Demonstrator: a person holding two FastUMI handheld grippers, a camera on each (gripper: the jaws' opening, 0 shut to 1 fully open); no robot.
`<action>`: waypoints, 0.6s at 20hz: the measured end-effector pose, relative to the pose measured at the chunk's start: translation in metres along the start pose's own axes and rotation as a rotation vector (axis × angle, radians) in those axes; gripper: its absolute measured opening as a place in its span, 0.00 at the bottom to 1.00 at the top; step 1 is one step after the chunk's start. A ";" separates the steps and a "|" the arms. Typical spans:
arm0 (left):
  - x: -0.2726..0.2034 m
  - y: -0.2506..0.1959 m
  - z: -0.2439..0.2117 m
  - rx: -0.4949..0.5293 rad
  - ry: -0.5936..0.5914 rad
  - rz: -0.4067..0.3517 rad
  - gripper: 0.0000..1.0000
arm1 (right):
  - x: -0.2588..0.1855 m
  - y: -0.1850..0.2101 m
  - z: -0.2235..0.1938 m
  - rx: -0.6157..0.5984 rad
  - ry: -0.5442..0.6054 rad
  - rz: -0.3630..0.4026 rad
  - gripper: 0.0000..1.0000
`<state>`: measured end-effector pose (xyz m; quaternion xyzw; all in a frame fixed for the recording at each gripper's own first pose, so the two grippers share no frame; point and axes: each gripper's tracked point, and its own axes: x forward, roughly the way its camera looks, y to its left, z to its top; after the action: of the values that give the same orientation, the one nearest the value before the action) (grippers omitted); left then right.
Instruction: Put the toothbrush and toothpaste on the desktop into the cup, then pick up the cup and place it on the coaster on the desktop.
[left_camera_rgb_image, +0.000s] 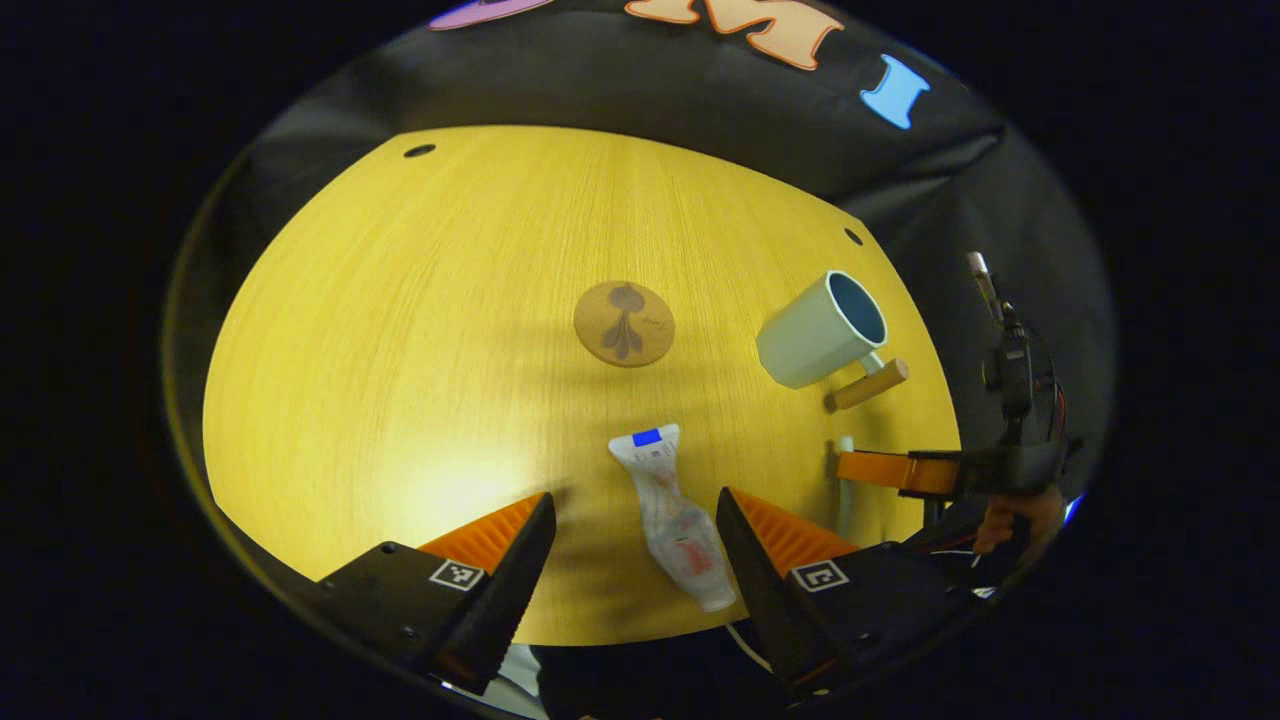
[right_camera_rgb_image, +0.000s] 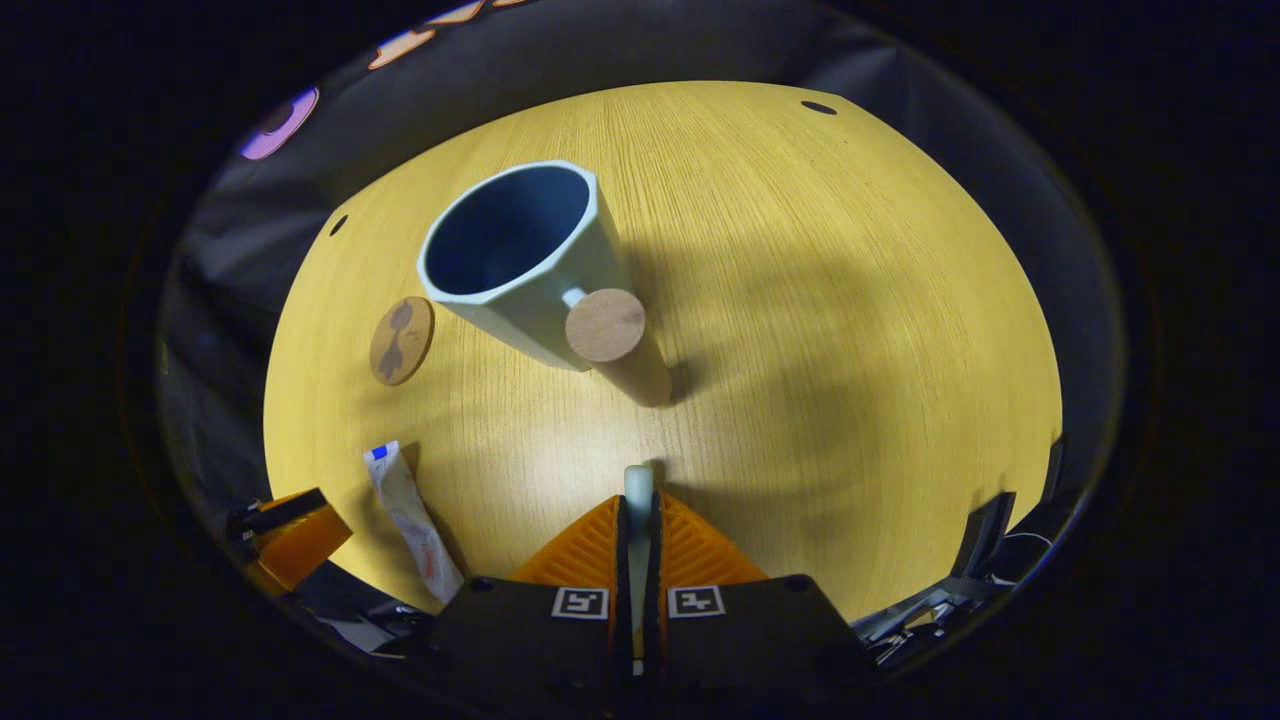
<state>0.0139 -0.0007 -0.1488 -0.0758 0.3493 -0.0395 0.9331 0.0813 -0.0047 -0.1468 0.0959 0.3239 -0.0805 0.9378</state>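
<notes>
A pale blue cup (right_camera_rgb_image: 520, 260) with a round wooden handle (right_camera_rgb_image: 610, 330) stands upright on the yellow table, ahead of my right gripper (right_camera_rgb_image: 638, 508). That gripper is shut on a pale toothbrush (right_camera_rgb_image: 638, 480), whose end pokes out between the fingers. In the left gripper view the same gripper (left_camera_rgb_image: 880, 468) shows at the right, crossing the toothbrush (left_camera_rgb_image: 846, 505), near the cup (left_camera_rgb_image: 820, 330). A toothpaste tube (left_camera_rgb_image: 672, 510) lies flat between the fingers of my open left gripper (left_camera_rgb_image: 633, 498), untouched. The round brown coaster (left_camera_rgb_image: 623, 323) lies at mid-table, left of the cup.
The yellow wooden table (left_camera_rgb_image: 400, 300) has small dark holes near its far corners (left_camera_rgb_image: 419, 151). Black cloth walls stand behind it. A hand (left_camera_rgb_image: 1010, 520) holds the right gripper at the table's right edge. The left gripper (right_camera_rgb_image: 290, 540) shows beside the toothpaste (right_camera_rgb_image: 410, 515).
</notes>
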 end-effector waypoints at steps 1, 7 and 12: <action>0.003 -0.003 -0.002 -0.021 0.018 0.008 0.95 | -0.004 -0.003 0.000 -0.014 -0.007 0.000 0.07; 0.025 -0.009 -0.006 -0.090 0.105 0.076 0.88 | -0.027 -0.027 0.012 -0.045 -0.049 0.019 0.07; 0.041 -0.011 0.002 -0.052 0.134 0.144 0.80 | -0.034 -0.067 0.019 -0.058 -0.046 -0.028 0.07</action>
<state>0.0464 -0.0163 -0.1721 -0.0717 0.4162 0.0319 0.9059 0.0514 -0.0708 -0.1194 0.0625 0.3057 -0.0864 0.9461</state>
